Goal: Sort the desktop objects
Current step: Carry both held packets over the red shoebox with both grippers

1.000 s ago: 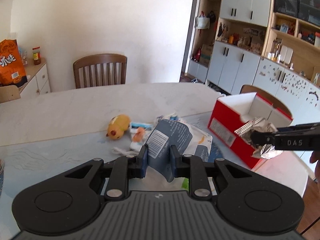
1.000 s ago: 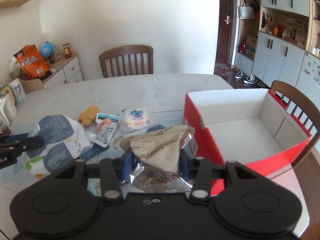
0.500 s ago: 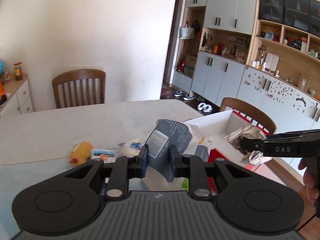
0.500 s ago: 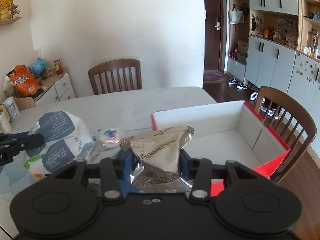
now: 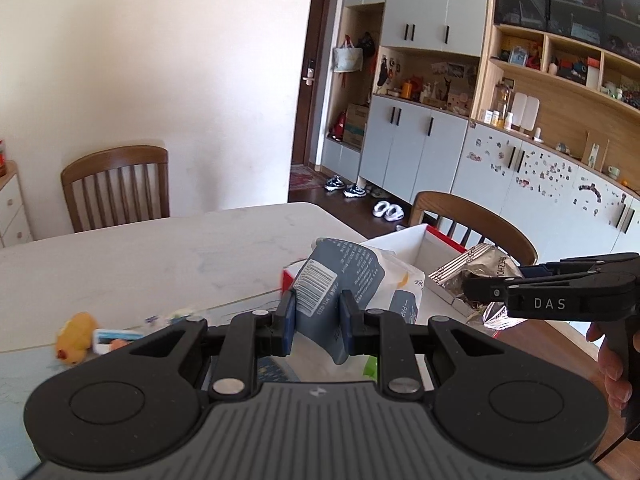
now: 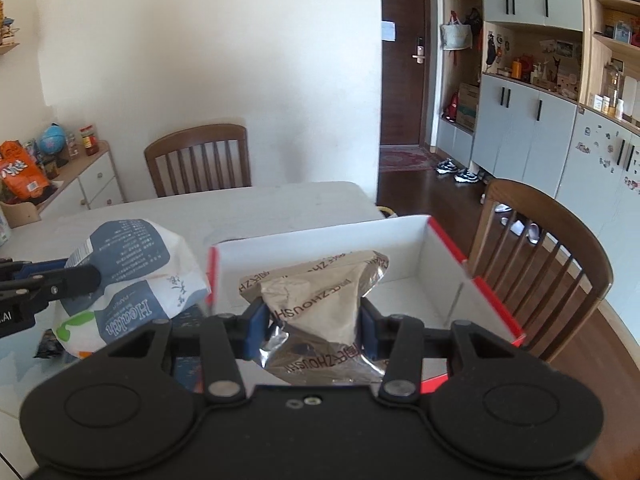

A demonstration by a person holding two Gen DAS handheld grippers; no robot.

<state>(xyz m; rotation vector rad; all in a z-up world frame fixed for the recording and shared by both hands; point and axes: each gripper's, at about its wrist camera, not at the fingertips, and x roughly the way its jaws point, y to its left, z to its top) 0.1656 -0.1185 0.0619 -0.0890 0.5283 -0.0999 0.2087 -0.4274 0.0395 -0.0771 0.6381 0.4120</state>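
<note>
- Carrying two packets at once toward the red box (image 6: 496, 312): left gripper (image 5: 318, 320) clamped on the blue-and-white bag (image 5: 340, 276), right gripper (image 6: 316, 328) clamped on the foil snack packet (image 6: 324, 312).
- Compared with a second ago, both views swung rightward across the marble table (image 5: 160, 248); box then off to the side, now filling the middle of the right wrist view with its white floor showing.
- Foil packet now hanging over the open box (apparently over the near wall); blue-and-white bag just left of the box's corner, not yet over the opening as far as can be told.
- Probably close to release for the right side; left side likely needing a little more travel.
- Left behind on the table: yellow plush toy (image 5: 74, 338) and small wrapped packet (image 5: 116, 338) (blurred), so sorting not finished.
- Around: brown chair (image 6: 544, 264) close behind the box, another chair (image 5: 116, 188) at the far edge, cabinets (image 5: 420, 140) beyond.
- In the way: nothing inside the box; only risk judged to be the two grippers crowding each other.
</note>
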